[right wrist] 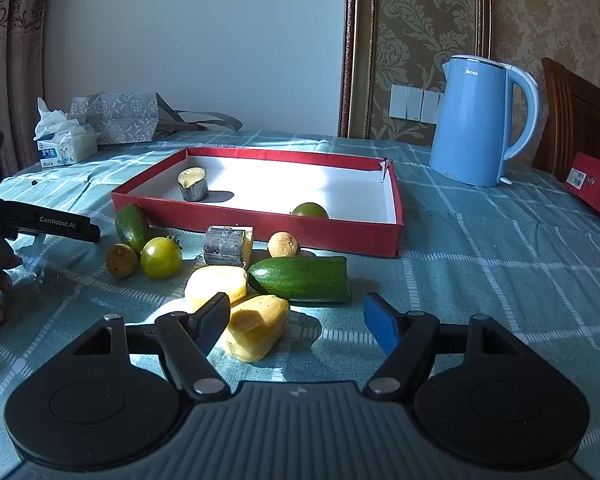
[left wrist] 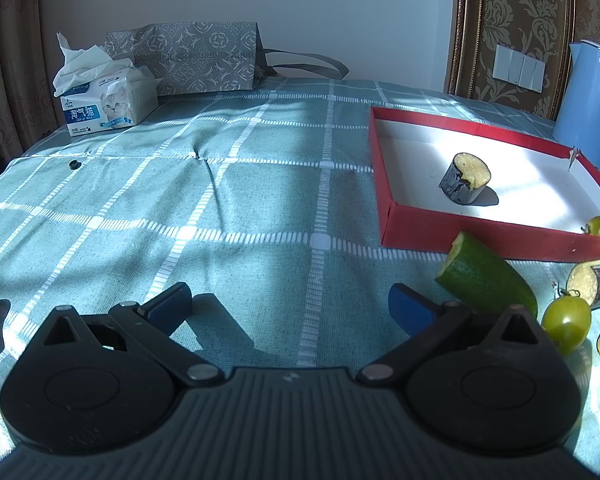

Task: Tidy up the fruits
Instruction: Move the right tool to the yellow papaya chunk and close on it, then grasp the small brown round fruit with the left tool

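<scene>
With your right gripper (right wrist: 296, 320) spread wide and empty over the near yellow peeled piece (right wrist: 256, 332), which lies just short of the red tray (right wrist: 260, 236) near the tabletop's middle, and your left gripper (left wrist: 290, 304) likewise agape, clamping down hard could squirt that slick piece into the cucumber half (right wrist: 300, 280) touching it.

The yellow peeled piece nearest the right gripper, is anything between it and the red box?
Yes. The cucumber piece and a second yellow piece lie just beyond the yellow piece, before the red box. The right gripper is open beside it.
</scene>
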### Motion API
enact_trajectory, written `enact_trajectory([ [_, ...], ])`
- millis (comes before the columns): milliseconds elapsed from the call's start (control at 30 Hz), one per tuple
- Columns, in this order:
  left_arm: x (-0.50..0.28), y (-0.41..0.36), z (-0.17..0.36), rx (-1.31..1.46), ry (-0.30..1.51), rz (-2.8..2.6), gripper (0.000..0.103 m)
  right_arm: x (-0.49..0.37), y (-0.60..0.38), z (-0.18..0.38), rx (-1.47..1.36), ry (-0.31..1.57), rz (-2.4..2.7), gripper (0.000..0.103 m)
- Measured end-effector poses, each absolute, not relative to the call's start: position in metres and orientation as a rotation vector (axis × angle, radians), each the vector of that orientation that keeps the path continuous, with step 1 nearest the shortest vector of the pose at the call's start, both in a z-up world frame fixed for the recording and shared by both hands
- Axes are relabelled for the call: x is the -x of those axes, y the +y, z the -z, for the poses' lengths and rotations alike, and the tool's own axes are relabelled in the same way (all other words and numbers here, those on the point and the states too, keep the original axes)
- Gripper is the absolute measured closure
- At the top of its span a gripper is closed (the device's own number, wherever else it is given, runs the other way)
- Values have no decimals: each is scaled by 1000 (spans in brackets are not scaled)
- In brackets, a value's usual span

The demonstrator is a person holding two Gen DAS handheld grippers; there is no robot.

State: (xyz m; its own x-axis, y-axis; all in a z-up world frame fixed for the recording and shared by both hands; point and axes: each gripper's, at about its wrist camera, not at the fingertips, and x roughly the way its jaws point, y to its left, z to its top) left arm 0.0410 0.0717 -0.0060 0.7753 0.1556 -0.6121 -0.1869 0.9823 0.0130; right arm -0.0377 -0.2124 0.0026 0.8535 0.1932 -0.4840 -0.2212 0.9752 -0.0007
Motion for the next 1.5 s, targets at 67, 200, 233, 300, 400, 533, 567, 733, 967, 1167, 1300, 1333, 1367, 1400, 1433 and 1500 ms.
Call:
enact_trajectory([
  [67,-41,72,6,49,658,-185,0,40,-212,-5,20,514,-266,30],
  [200,-41,72,6,49,658,-185,0,36,-201,-1,91,531,-185,30],
  [233,-41,72,6,50,658,-185,0,33,-201,1,93,540,-184,30],
  [300,-41,72,6,50,658,-185,0,28,-203,1,56,569,-217,35],
  [400,-41,72,6,50,658,-185,0,24,-201,5,42,596,-234,36],
  [533,-41,72,6,50,658,-185,0,19,-196,13,29,601,-233,47],
  [567,-41,72,6,50,658,-185,0,18,-196,13,24,596,-234,54],
  [733,-41,72,6,50,658,-185,0,19,-189,12,80,578,-215,55],
  [967,-34,68,3,72,653,-126,0,18,-205,9,102,522,-57,55],
  [1167,-13,49,-2,137,610,18,0,12,-214,11,73,547,-52,55],
  [1300,-7,25,-4,40,570,13,0,8,-212,13,84,571,-45,55],
  [1333,-7,23,-4,43,566,25,0,8,-213,13,73,574,-49,55],
  [1367,-7,22,-5,54,569,36,0,5,-214,14,65,587,-54,55],
  [1400,-6,23,-6,69,574,57,0,5,-216,14,54,591,-59,56],
  [1433,-3,25,-7,93,572,92,0,5,-217,15,47,592,-61,56],
  [1500,0,28,-10,132,553,116,0,5,-217,14,41,593,-63,56],
])
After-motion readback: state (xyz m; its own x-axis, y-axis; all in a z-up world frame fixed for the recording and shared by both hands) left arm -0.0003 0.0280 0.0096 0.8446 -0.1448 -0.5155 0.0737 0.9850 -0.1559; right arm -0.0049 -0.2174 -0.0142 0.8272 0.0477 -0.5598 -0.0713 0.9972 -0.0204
